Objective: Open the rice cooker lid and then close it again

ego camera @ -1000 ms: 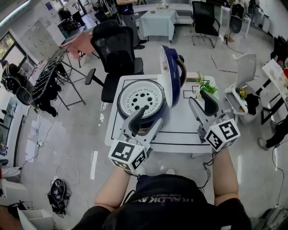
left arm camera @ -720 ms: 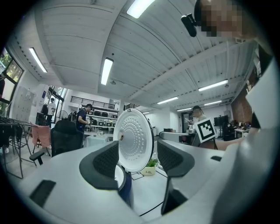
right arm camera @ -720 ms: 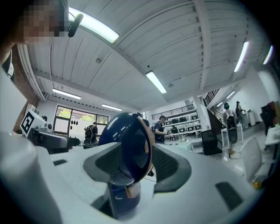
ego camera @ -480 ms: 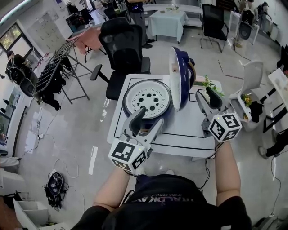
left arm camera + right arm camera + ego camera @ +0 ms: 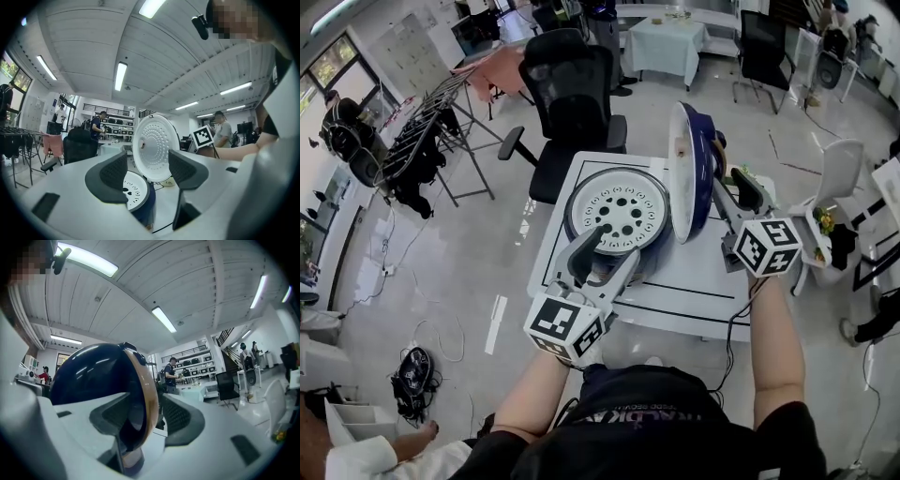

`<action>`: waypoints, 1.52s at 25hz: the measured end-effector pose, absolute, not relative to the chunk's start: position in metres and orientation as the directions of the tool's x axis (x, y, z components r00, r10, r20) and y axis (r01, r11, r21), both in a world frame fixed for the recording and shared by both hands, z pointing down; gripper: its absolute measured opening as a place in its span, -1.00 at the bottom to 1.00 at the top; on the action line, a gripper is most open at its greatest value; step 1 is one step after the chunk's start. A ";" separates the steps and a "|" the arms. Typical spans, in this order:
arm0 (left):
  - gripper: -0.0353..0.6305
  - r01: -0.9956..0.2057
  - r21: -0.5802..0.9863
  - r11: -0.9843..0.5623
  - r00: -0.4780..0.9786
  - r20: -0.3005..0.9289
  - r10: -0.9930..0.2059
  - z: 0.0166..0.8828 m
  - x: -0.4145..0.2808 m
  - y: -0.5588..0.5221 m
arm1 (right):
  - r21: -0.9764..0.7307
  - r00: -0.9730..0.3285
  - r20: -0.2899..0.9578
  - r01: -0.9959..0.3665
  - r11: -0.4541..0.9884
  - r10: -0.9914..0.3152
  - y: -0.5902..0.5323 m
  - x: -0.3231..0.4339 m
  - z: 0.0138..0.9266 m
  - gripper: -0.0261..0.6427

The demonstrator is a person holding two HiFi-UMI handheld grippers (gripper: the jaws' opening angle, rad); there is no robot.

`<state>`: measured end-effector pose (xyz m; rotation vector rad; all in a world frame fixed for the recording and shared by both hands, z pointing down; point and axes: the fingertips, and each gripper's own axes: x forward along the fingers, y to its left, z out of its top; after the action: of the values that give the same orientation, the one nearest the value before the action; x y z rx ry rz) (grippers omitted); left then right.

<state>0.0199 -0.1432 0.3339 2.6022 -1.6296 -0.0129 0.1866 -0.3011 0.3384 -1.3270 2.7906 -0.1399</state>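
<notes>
Now the right gripper [image 5: 733, 192] has swung in across the white desk [image 5: 694, 281] from where it hung a moment ago, out by the small green plant, and has arrived at the rice cooker's raised lid, dark blue outside and white inside [image 5: 689, 173]. The lid stands upright on its hinge at the right of the round dark-blue cooker body with its perforated white inner plate [image 5: 614, 211], so the opening half of the task looks finished and I take this approach as the start of closing it.

In the right gripper view its jaws are spread wide, and the lid's tan-trimmed edge [image 5: 140, 394] runs between them. One jaw sits on the glossy outer shell's side and the other beyond the rim. I see no pad pressing on it yet, so it straddles the lid but does not grip it.

The left gripper [image 5: 602, 258] has drifted only a little and hovers at the near edge of the cooker body. Its jaws also stand apart with nothing between them, and its own view looks past them at the lid's white underside [image 5: 155, 147].
</notes>
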 end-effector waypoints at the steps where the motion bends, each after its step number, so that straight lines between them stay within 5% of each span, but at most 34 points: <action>1: -0.10 -0.899 0.063 -0.432 0.435 0.031 -0.900 0.334 0.019 -0.145 | -0.104 -0.631 -0.005 -0.771 0.628 -0.776 -0.306 0.185 0.338 -0.32; 38: -0.11 -0.889 0.097 -0.448 0.452 0.029 -0.891 0.333 -0.049 -0.169 | 0.201 -0.507 0.072 -0.836 0.510 -0.859 -0.323 0.125 0.321 -0.54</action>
<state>-0.0494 -0.1692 0.3331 2.5923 -1.5944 -0.0398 0.1254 -0.3229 0.3209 -1.6240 2.8684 0.2321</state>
